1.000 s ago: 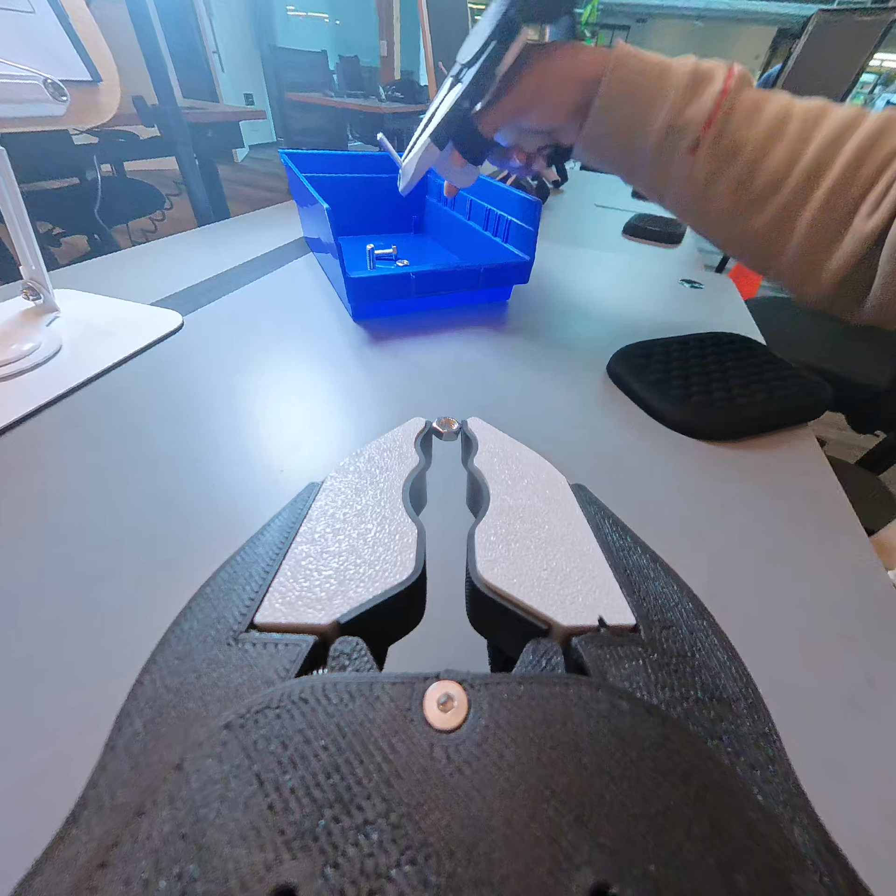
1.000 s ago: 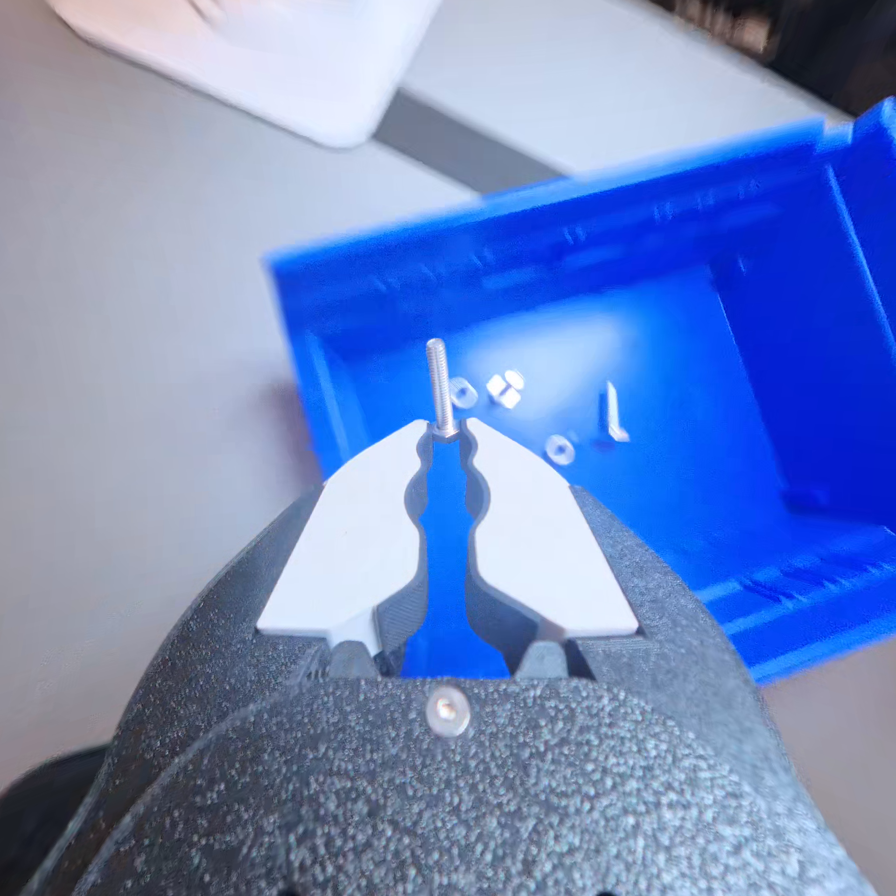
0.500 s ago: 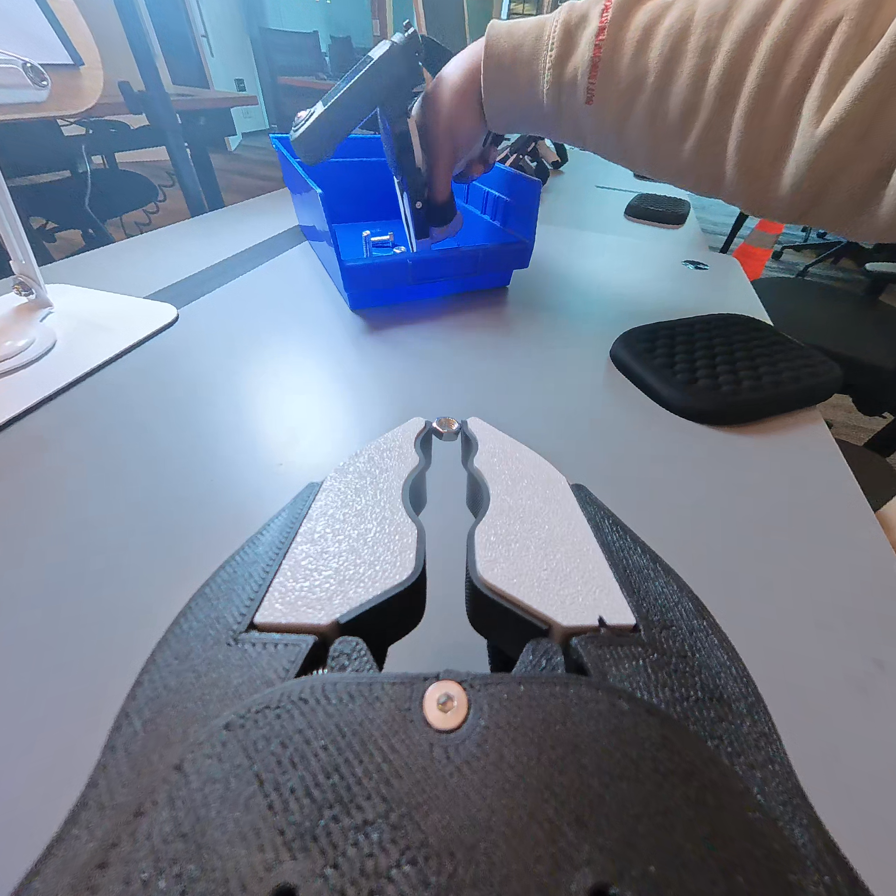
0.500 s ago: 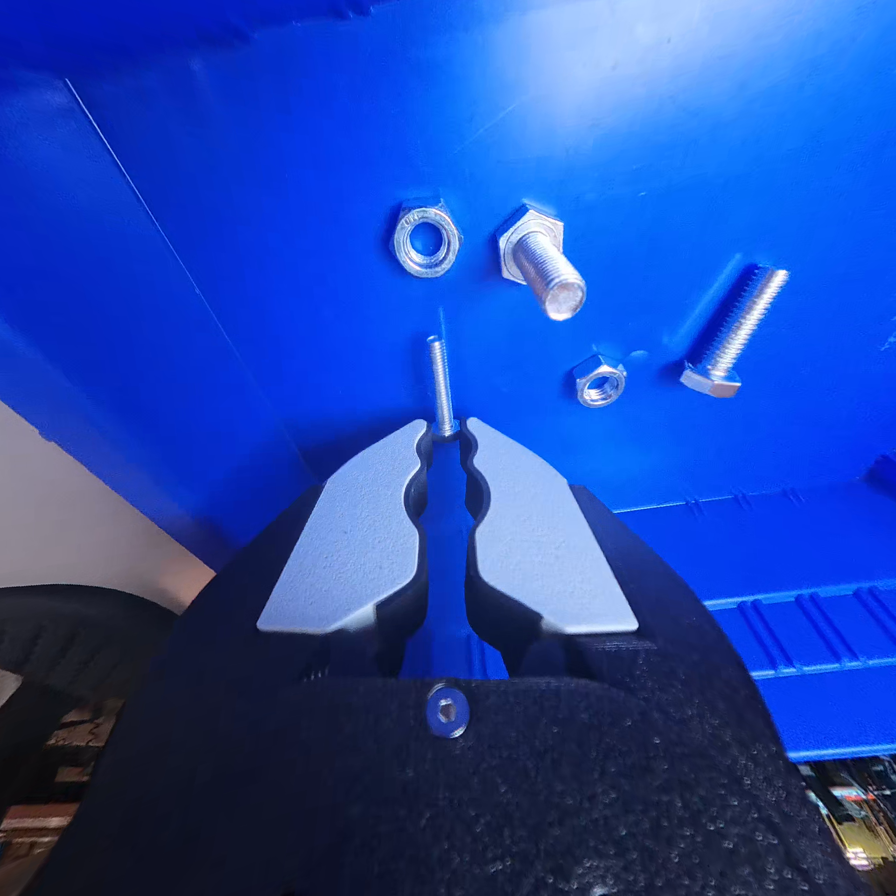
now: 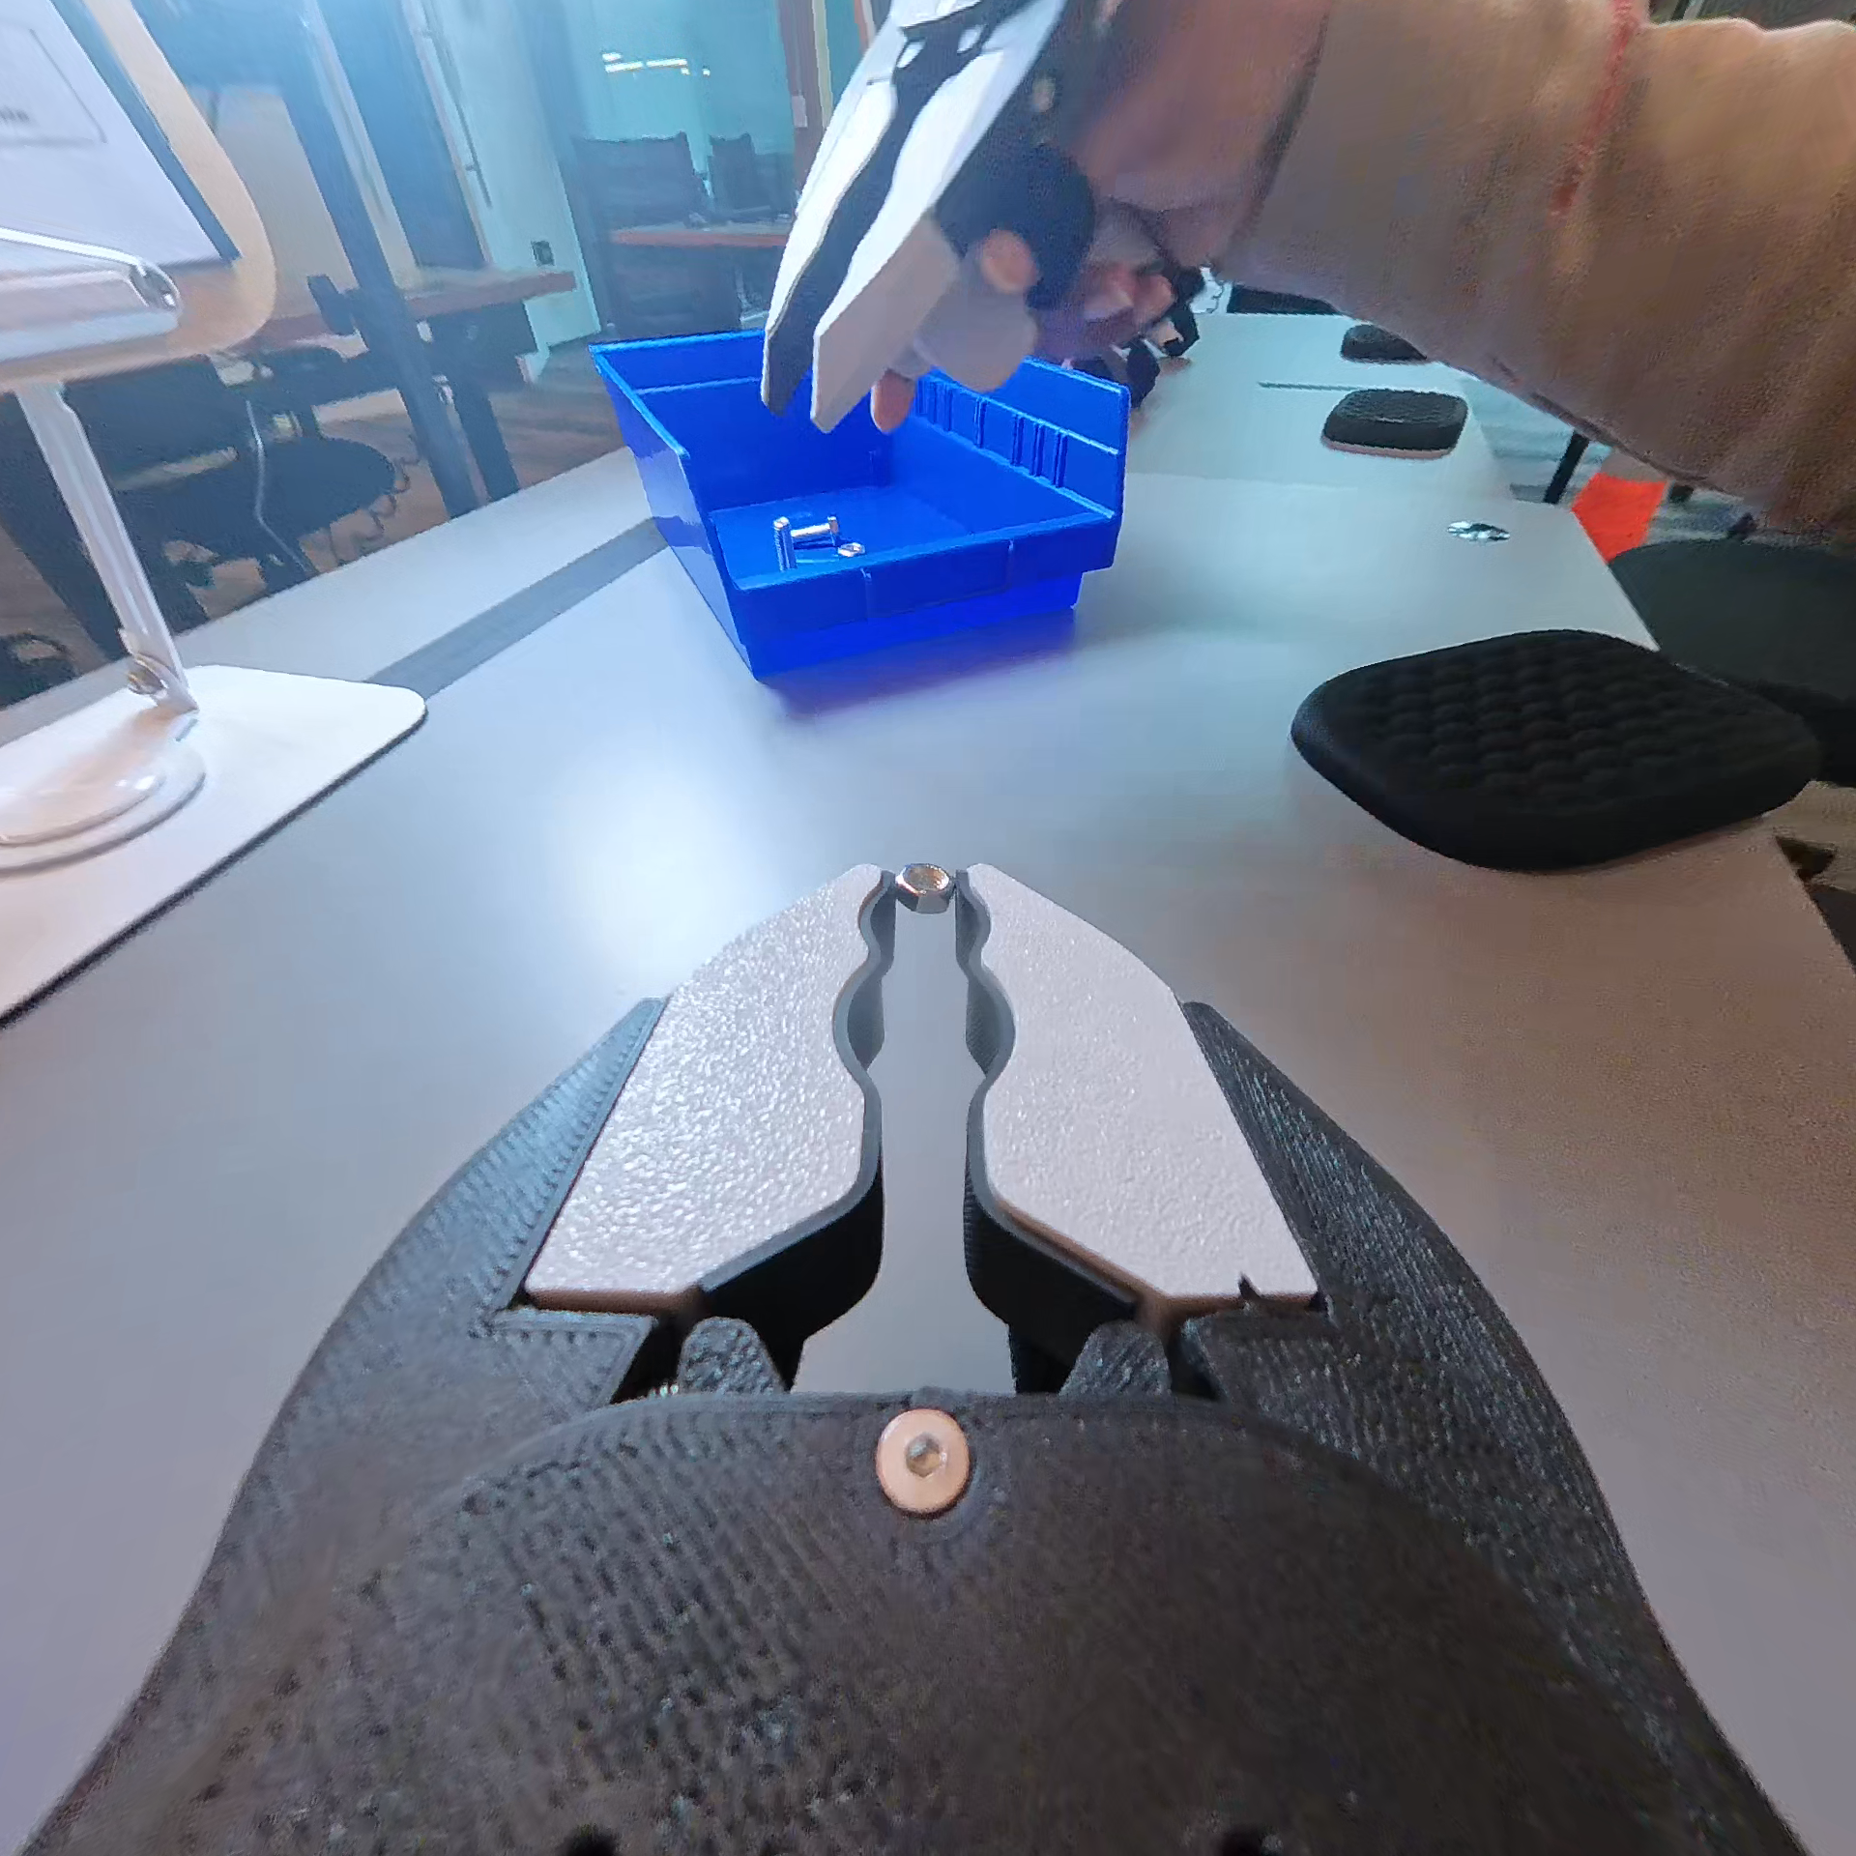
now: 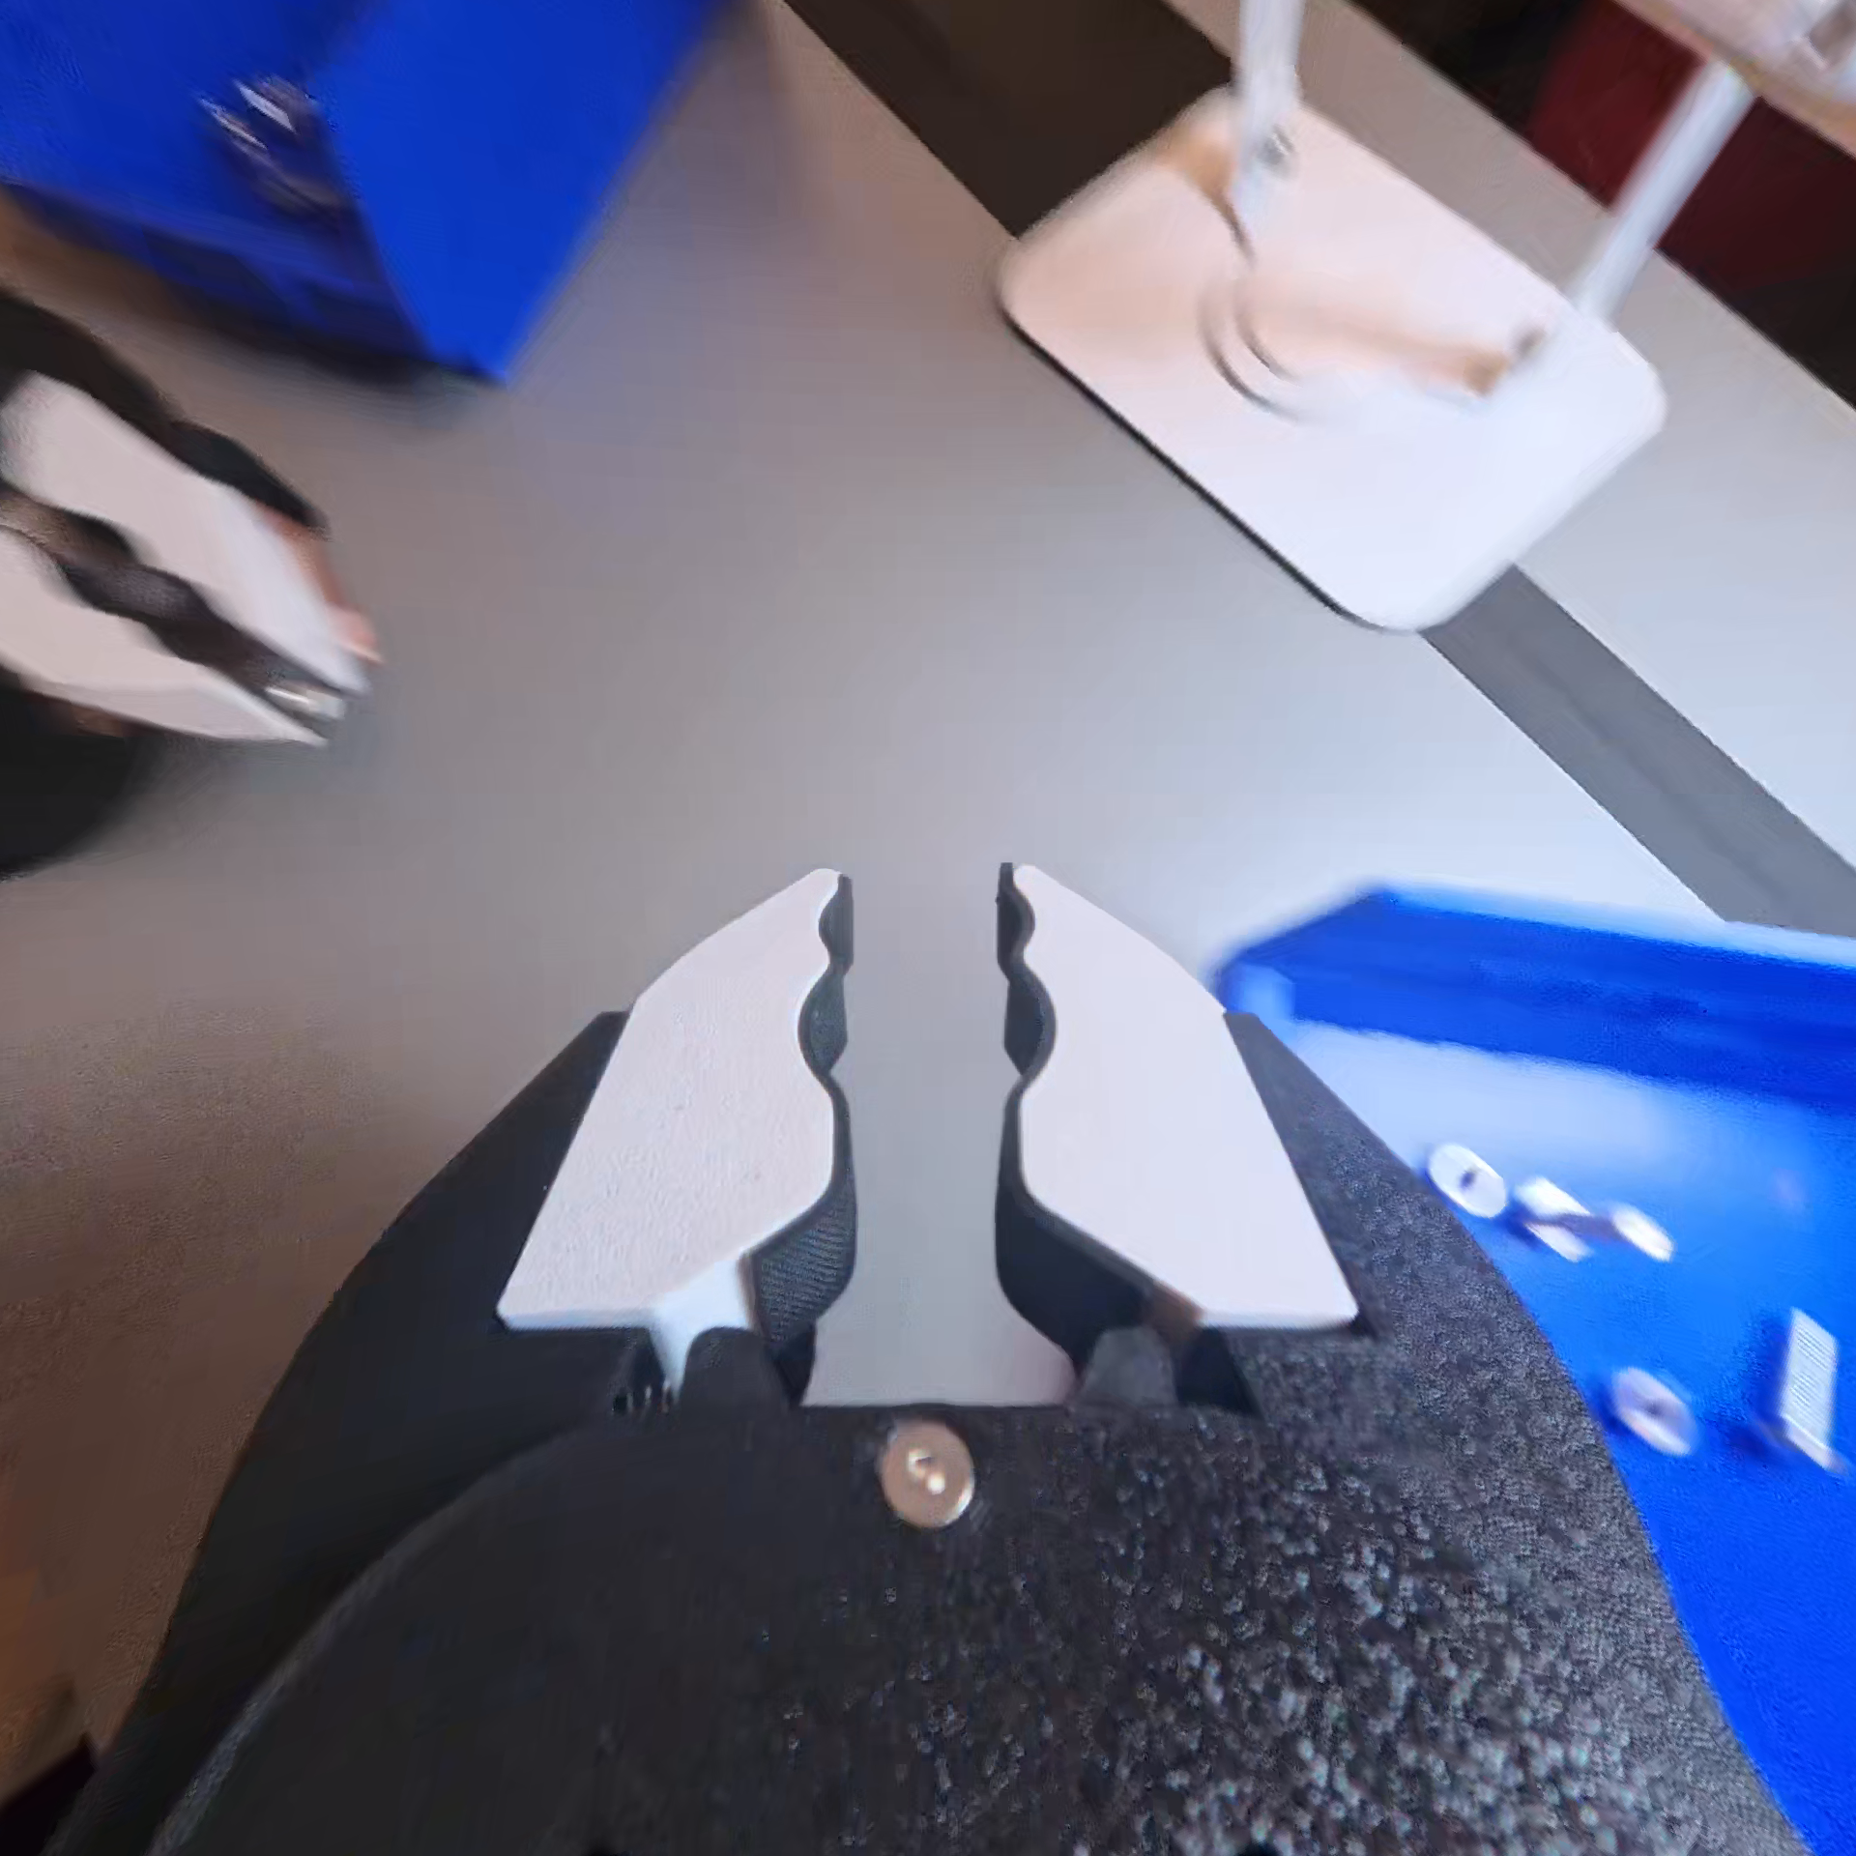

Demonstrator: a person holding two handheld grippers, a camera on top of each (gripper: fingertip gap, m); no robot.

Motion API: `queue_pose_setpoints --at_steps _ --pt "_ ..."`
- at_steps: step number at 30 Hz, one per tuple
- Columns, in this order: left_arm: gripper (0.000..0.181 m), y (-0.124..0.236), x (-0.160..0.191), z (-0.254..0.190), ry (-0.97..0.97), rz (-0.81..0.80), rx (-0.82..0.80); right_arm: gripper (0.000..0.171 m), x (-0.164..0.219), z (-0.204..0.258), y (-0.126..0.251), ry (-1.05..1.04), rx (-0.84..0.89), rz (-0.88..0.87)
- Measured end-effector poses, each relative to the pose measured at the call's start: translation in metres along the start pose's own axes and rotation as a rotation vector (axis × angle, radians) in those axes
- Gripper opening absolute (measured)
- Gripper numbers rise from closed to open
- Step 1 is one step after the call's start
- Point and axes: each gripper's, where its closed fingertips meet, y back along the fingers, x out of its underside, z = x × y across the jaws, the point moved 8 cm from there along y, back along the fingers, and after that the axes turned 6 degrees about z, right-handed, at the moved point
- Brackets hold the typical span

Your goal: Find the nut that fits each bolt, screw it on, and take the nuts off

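My left gripper (image 5: 924,884) is shut on a small silver hex nut (image 5: 924,889) and holds it low over the grey table (image 5: 703,904). It also shows, blurred, at the left of the right wrist view (image 6: 311,693). My right gripper (image 6: 924,884) is open and empty. In the left wrist view it hangs (image 5: 803,412) over the blue bin (image 5: 904,603), held by a hand (image 5: 1155,151). Bolts and nuts (image 5: 814,537) lie on the bin's floor. In the right wrist view the bin (image 6: 1607,994) is at the lower right with the blurred bolts and nuts (image 6: 1547,1215).
A white stand with a flat base (image 5: 151,763) is on the table's left; it also shows in the right wrist view (image 6: 1336,422). A black padded rest (image 5: 1547,743) lies at the right edge. A second blurred blue box (image 6: 301,151) is in the right wrist view's upper left. Left tips to right tips: about 20 cm.
My right gripper dipped into the bin with a thin bolt, opened, and rose out without it. It now points toward the left gripper. The left gripper kept still with the nut.
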Motion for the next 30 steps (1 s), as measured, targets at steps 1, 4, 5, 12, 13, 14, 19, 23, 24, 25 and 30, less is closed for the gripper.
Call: queue_pose_setpoints --at_steps 1,4,5,12,13,14,19,23,24,25,30 --pt "0.011 0.001 -0.001 -0.001 -0.027 -0.001 -0.016 0.027 -0.005 0.025 -0.004 0.008 -0.065 -0.084" --pt "0.011 0.002 -0.004 -0.006 -0.134 0.018 -0.109 0.026 -0.008 0.089 -0.023 -0.012 -0.175 -0.24" --pt "0.011 0.002 -0.006 -0.009 -0.179 0.022 -0.142 0.024 -0.006 0.104 -0.03 -0.032 -0.175 -0.266" --pt "0.011 0.005 -0.013 -0.02 -0.405 0.055 -0.331 0.024 0.002 0.148 -0.065 -0.175 -0.206 -0.39" --pt "0.011 0.005 -0.014 -0.021 -0.43 0.063 -0.352 0.024 0.002 0.15 -0.066 -0.182 -0.19 -0.399" --pt "0.011 0.005 -0.014 -0.021 -0.455 0.071 -0.374 0.024 0.003 0.151 -0.068 -0.182 -0.168 -0.401" --pt "0.011 0.004 -0.013 -0.026 -0.631 0.133 -0.501 0.021 0.001 0.158 -0.068 -0.144 -0.086 -0.398" --pt "0.011 0.002 -0.013 -0.032 -0.751 0.157 -0.56 0.025 -0.001 0.16 -0.067 -0.158 -0.104 -0.406" --pt "0.011 0.002 -0.012 -0.032 -0.757 0.162 -0.563 0.025 0.0 0.161 -0.067 -0.159 -0.101 -0.403" --pt "0.011 0.002 -0.012 -0.032 -0.757 0.163 -0.563 0.024 0.0 0.161 -0.067 -0.165 -0.108 -0.403" --pt "0.011 0.007 -0.018 -0.036 -0.723 0.082 -0.524 0.025 0.0 0.162 -0.062 -0.113 -0.159 -0.387"
